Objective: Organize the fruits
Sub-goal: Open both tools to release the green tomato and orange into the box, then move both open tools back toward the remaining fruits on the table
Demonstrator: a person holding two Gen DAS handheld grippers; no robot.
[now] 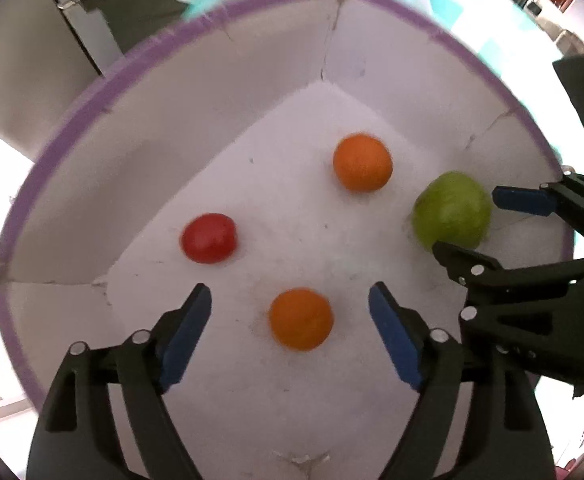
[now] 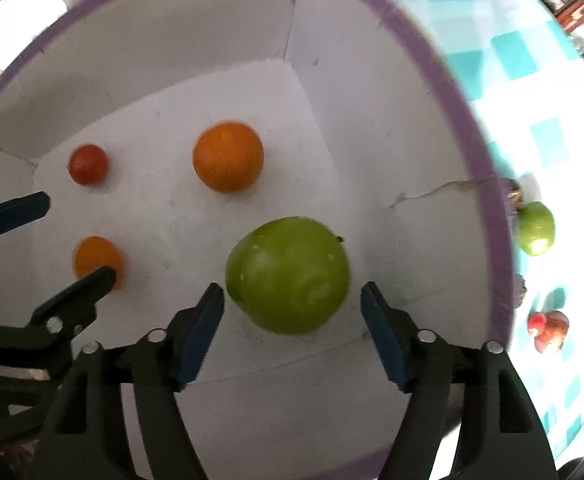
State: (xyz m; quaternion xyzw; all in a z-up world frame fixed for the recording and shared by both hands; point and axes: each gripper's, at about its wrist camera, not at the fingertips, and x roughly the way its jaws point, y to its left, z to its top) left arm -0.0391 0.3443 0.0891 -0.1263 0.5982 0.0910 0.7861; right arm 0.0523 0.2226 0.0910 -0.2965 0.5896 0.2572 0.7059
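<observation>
A white box with a purple rim (image 1: 92,92) holds a red tomato (image 1: 209,238), two oranges and a green apple. My left gripper (image 1: 290,312) is open above the box, its pads either side of the near orange (image 1: 301,319). The far orange (image 1: 363,162) lies beyond. My right gripper (image 2: 292,304) is open around the green apple (image 2: 288,276), pads apart from it; the apple looks free below the fingers. In the left wrist view the right gripper (image 1: 468,220) shows beside the apple (image 1: 451,210). The box rim (image 2: 484,184) shows in the right wrist view too.
Outside the box on a teal checked cloth (image 2: 532,60) lie another green apple (image 2: 535,228) and a red fruit (image 2: 550,330). The box walls rise on all sides around the fruit. A grey cabinet door (image 1: 52,40) stands behind.
</observation>
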